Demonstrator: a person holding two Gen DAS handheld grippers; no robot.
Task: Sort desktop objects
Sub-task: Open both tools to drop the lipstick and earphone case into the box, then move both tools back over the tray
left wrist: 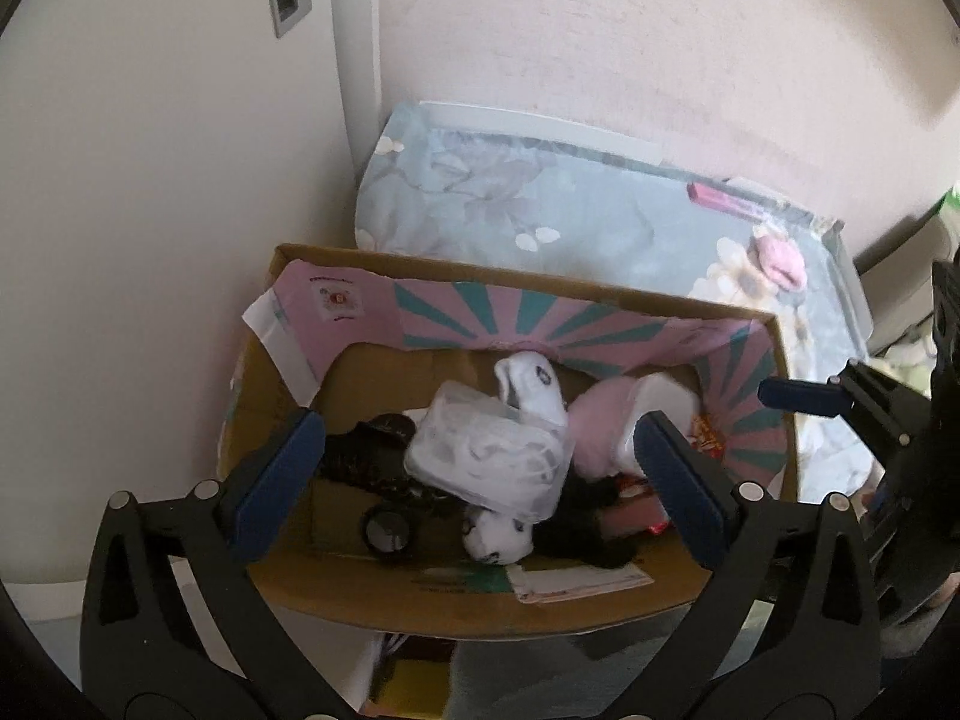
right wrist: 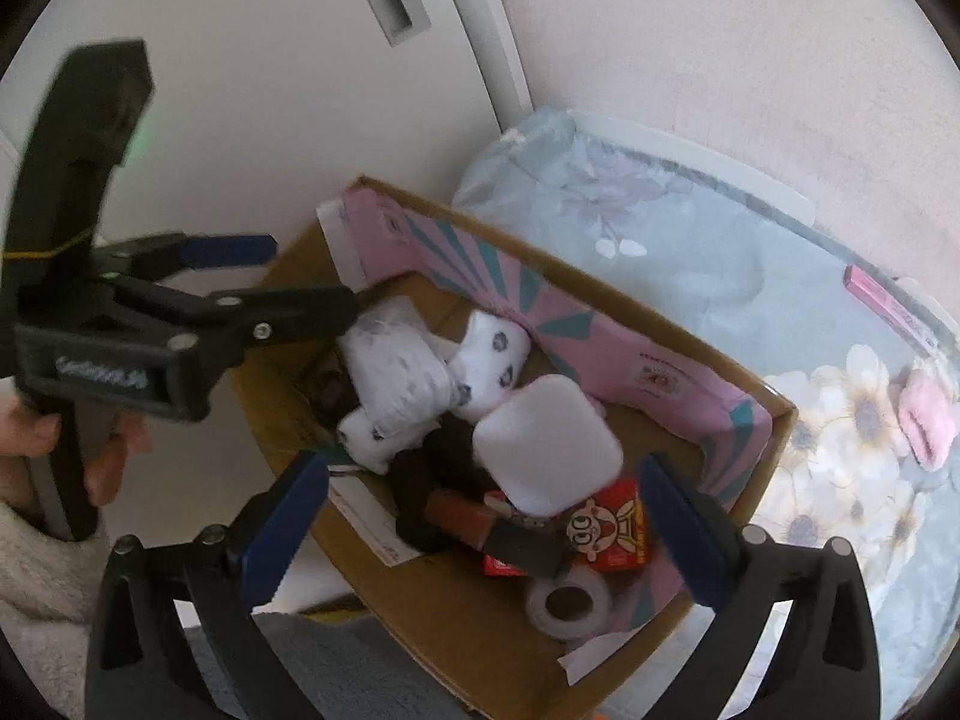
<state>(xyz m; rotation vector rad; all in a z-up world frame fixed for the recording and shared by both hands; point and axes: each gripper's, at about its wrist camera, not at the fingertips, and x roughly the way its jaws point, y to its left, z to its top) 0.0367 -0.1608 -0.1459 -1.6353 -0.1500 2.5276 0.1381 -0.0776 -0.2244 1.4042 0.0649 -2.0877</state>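
Left wrist view looks down into the cardboard box [left wrist: 336, 594], with the left gripper [left wrist: 480, 474] spread wide, fingers [left wrist: 273, 492] released and gripping nothing. Sitting in the box: a clear plastic case [left wrist: 492, 456] stuffed with white cable, white socks [left wrist: 531, 387], a roll of tape [left wrist: 389, 533] and something pink [left wrist: 600, 426]. Right wrist view has the right gripper [right wrist: 486, 516] gaping too, empty, over a white foam block [right wrist: 546, 441] and a red packet [right wrist: 612, 531] in that same box. A pink hair clip [right wrist: 924, 420] lies on the floral worktop [right wrist: 690, 276] beside the box.
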